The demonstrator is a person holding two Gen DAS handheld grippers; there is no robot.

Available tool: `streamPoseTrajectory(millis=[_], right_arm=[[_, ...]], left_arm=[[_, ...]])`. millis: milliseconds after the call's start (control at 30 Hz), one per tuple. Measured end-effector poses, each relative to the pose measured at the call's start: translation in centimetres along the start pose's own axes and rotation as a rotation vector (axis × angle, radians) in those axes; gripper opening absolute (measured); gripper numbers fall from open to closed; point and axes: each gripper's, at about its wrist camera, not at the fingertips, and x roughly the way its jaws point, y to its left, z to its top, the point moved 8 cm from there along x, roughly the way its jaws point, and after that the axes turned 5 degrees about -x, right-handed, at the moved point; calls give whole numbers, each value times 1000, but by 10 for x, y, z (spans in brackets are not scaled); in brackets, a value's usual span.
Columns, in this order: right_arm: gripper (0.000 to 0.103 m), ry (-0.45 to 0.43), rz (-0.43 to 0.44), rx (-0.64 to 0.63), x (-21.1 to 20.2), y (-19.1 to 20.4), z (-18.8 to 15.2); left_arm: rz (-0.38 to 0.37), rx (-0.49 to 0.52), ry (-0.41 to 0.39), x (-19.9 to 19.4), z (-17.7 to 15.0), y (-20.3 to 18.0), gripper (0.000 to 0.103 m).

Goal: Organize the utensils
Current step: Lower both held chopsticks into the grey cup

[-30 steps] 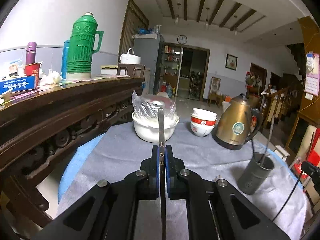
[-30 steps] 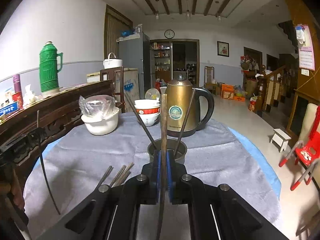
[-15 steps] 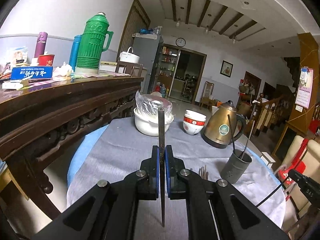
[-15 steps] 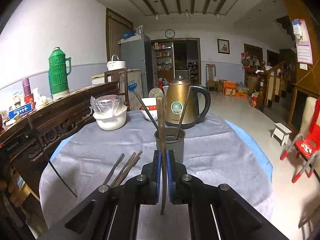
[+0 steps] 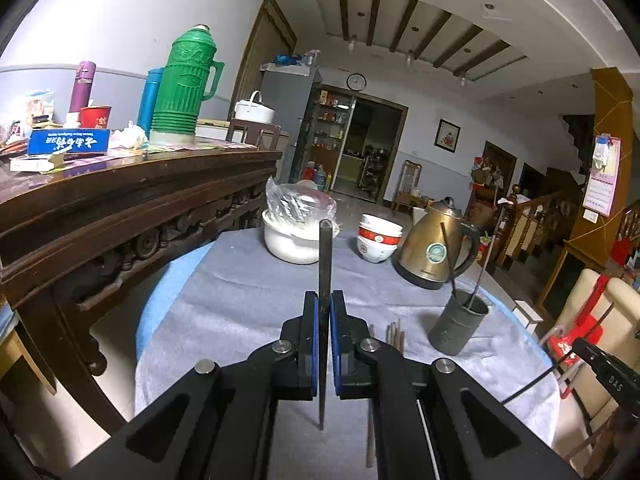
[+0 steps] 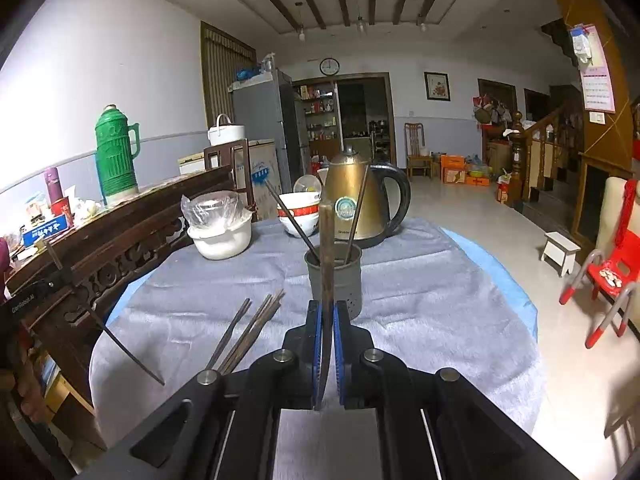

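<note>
While both tools hang above the grey-clothed round table, each is clamped on one chopstick.

Left gripper: jaws closed on a dark chopstick; stick runs 12 to 6 o'clock through the pads, both ends sticking out.
Right gripper: jaws closed on a brown chopstick; upper end crosses in front of the holder at 12 o'clock.
Utensil holder: grey perforated cup, upright on the cloth, just beyond the right tool's tips; at 2 o'clock from the left tool. Two chopsticks lean inside, one toward 11, one toward 1 o'clock.
Loose chopsticks: a bundle flat on the cloth at 10 o'clock from the right tool, near the holder, not touching it.
Kettle: brass-coloured, behind the holder at 12 o'clock.
Bowls: stacked, left of kettle.
White pot: plastic-covered, at 11 o'clock.
Green thermos: on the dark wooden sideboard, 10 o'clock.
</note>
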Motion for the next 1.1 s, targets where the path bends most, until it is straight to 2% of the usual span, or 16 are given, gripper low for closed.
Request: streamPoseTrajectory(millis=[233, 467, 600, 800, 1100], right_arm=[[6, -79, -8, 9, -11, -9, 35], [6, -188, -2, 30, -16, -26, 99], [6, -211, 7, 17, -4, -29, 131], [6, -179, 32, 45, 38, -39, 150], [6, -68, 30, 43, 105, -52, 134]], left_arm=[[-97, -44, -17, 1, 29, -26, 5], [-266, -102, -13, 17, 75, -81, 5], [-342, -132, -5, 37, 100, -118, 5], [-360, -110, 22, 82, 109, -161, 5], [-316, -38, 102, 150, 80, -197, 5]])
